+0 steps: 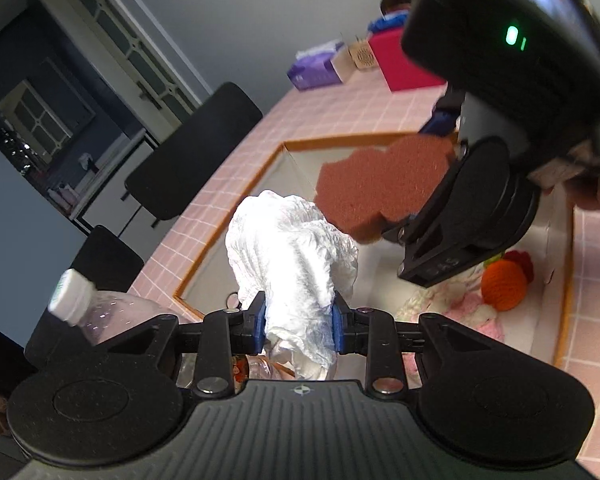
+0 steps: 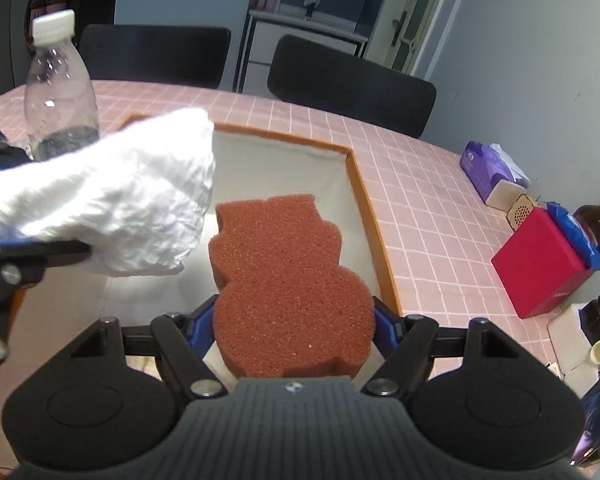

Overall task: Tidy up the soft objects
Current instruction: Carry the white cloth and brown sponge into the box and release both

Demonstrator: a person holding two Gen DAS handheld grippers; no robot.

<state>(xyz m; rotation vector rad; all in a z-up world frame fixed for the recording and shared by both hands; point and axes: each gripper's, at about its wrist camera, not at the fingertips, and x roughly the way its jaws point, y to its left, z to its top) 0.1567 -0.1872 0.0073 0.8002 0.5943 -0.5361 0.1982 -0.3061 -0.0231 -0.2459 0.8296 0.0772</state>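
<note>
Left gripper (image 1: 299, 326) is pinching the cloth (image 1: 296, 248); right gripper (image 2: 294, 320) is clamping the sponge (image 2: 284, 280). Both are hanging over the box (image 2: 366, 216), likely for dropping in beside the orange toy (image 1: 504, 284).

Crumpled white cloth (image 1: 296, 248) and brown shaped sponge (image 2: 284, 280), aloft over orange-rimmed box (image 2: 370, 216).

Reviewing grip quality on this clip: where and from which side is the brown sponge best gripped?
By its wide rounded lobe, across the two curved edges, coming from that end so the narrower notched end points away. The right gripper does just that: its blue pads pinch the brown sponge at the round lobe, flat face up, over the orange-rimmed box. Foam yields, so a wide, shallow pinch seems enough.
</note>
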